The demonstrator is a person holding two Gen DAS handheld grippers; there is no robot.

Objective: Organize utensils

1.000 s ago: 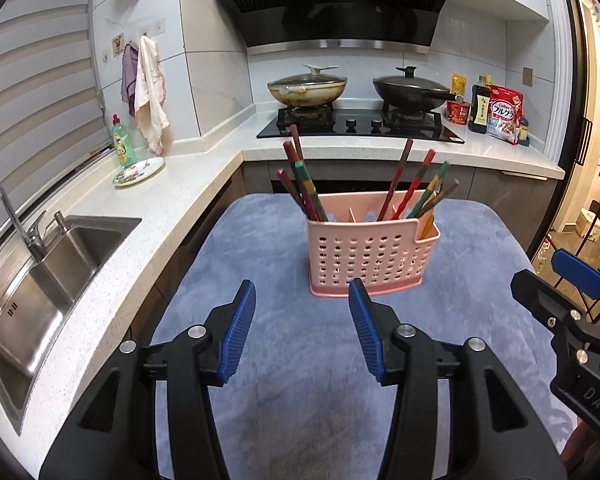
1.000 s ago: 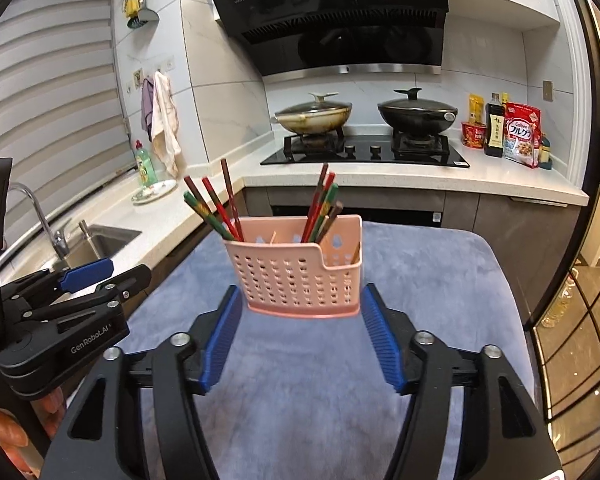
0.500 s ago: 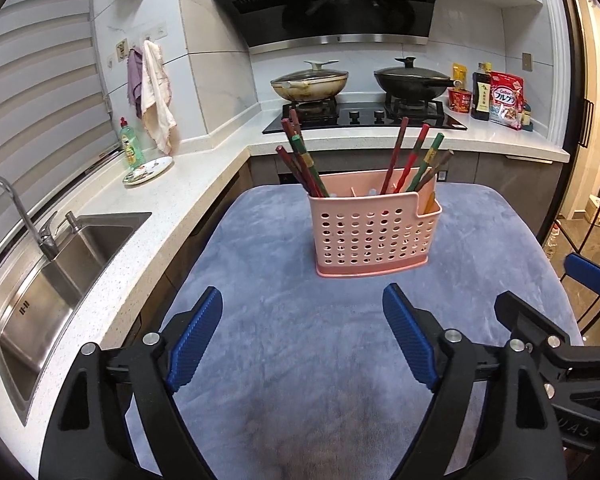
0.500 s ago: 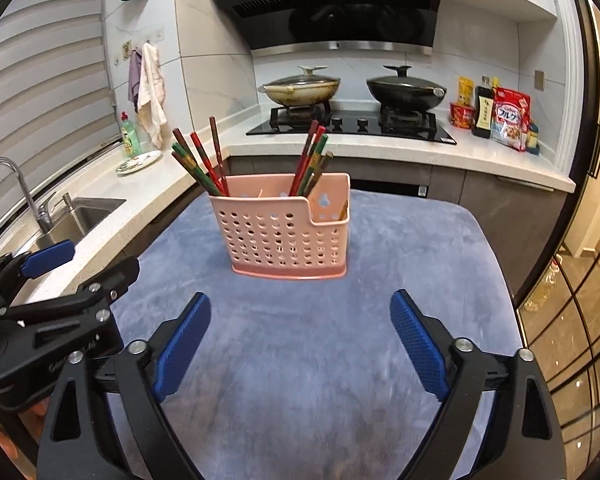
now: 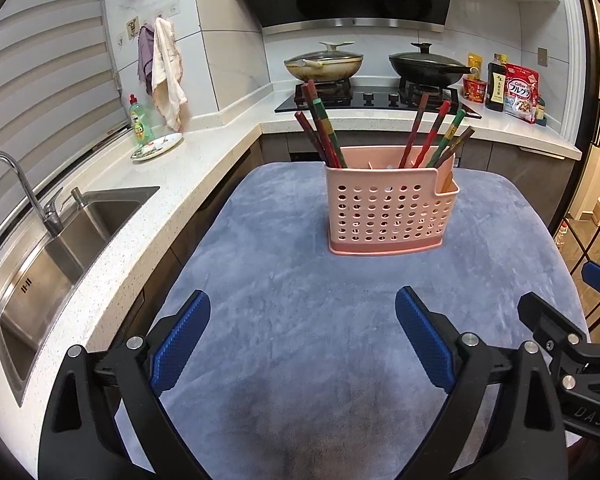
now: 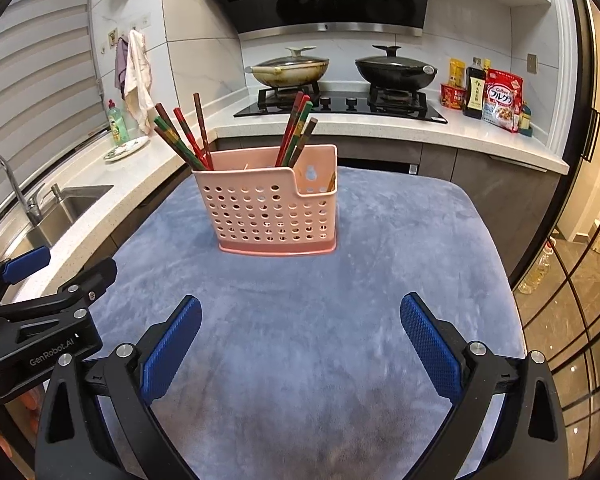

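Observation:
A pink perforated utensil basket [image 5: 388,212] [image 6: 272,212] stands upright on a blue-grey cloth-covered table [image 5: 300,280]. Several red, green and brown chopsticks lean out of it in a left bunch [image 5: 320,128] [image 6: 180,136] and a right bunch [image 5: 432,136] [image 6: 296,128]. My left gripper [image 5: 302,300] hovers over the cloth short of the basket, its jaws opening wide with nothing between them. My right gripper [image 6: 300,302] hangs likewise in front of the basket, jaws opening and empty. The two grippers sit side by side, one finger [image 5: 548,320] of the right showing at the left view's edge.
A white counter with a steel sink [image 5: 60,248] and a faucet [image 5: 28,184] runs along the left. Behind the table are a stove [image 5: 376,100] with two lidded pans, a dish-soap bottle [image 5: 140,120], a plate [image 5: 156,146] and food packets [image 5: 520,92]. Glass doors stand to the right.
Both grippers' jaws have spread from partly closed to wide apart. Both hands have sunk a little, so the basket sits higher in each view. The basket and chopsticks have not moved.

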